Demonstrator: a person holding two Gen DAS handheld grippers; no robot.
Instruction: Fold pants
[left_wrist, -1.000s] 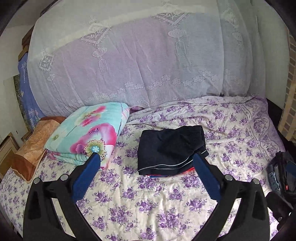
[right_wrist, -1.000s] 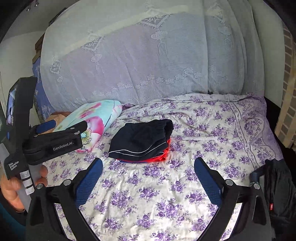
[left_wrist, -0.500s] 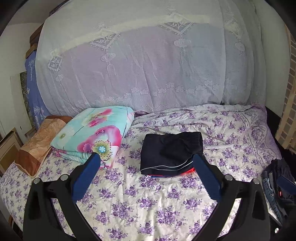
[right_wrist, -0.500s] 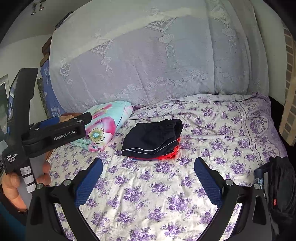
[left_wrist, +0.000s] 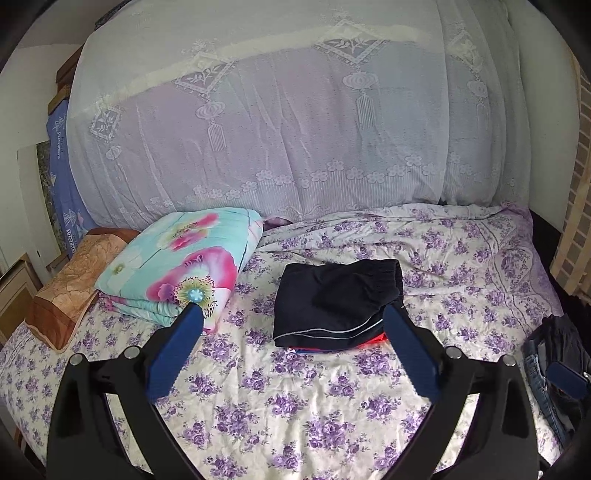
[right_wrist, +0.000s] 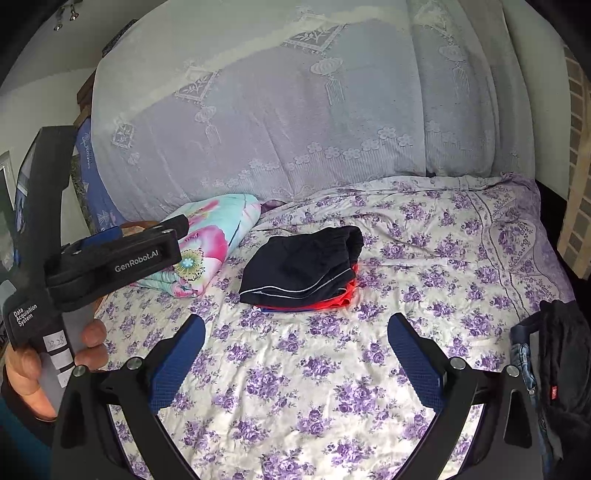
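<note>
Pants folded atop red garment on bed; L gripper & R gripper both wide, empty.

Floral quilt beside orange pillow on bedsheet.

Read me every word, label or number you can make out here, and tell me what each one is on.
"GenRobot.AI": side of the left gripper.
"Data Acquisition System": its handle.
Handwritten number on a white handle sticker: too blurred.
White print on the blue fabric behind the bedding: unreadable.
Red tag on dark clothes: too small.
</note>
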